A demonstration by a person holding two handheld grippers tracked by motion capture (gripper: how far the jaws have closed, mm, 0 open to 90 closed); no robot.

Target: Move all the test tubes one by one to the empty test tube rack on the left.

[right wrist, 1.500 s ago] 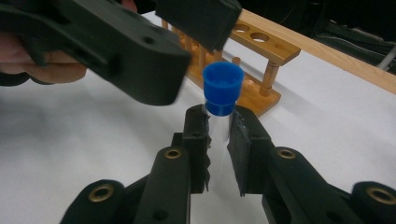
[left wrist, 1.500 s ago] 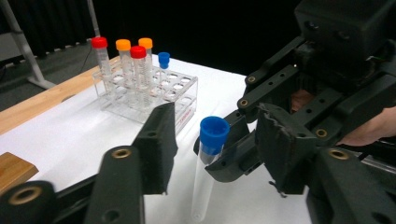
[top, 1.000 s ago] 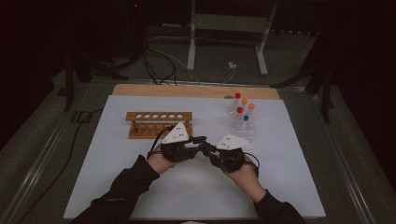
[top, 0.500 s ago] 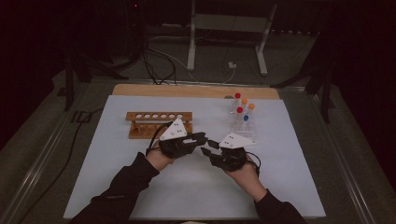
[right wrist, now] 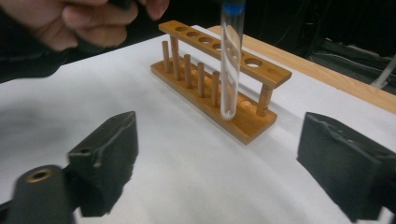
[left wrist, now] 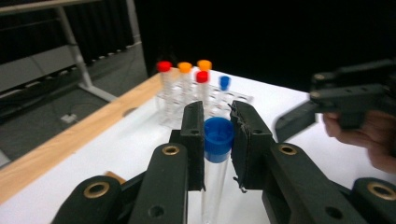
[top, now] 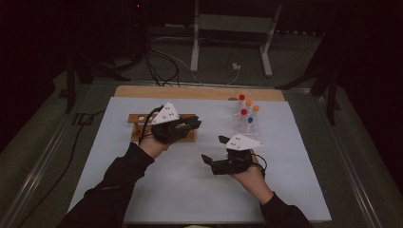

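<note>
Left gripper (left wrist: 217, 140) clamps a blue-capped tube (left wrist: 218, 135) (seemingly above the rack (right wrist: 219, 79)); right gripper (right wrist: 217, 163) gapes empty.

The test tube (right wrist: 229, 65) is clear and glossy with a smooth blue plastic cap (left wrist: 218, 138). The rack (right wrist: 219, 70) is varnished wood. The table (top: 190, 190) cover looks matt white, paper-like.

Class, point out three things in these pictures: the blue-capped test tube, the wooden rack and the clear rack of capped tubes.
blue-capped test tube (left wrist: 218, 135), left gripper view, on its blue cap.
wooden rack (right wrist: 224, 49), right gripper view, on its top bar with holes.
clear rack of capped tubes (top: 247, 124), high view, on its clear frame.
</note>
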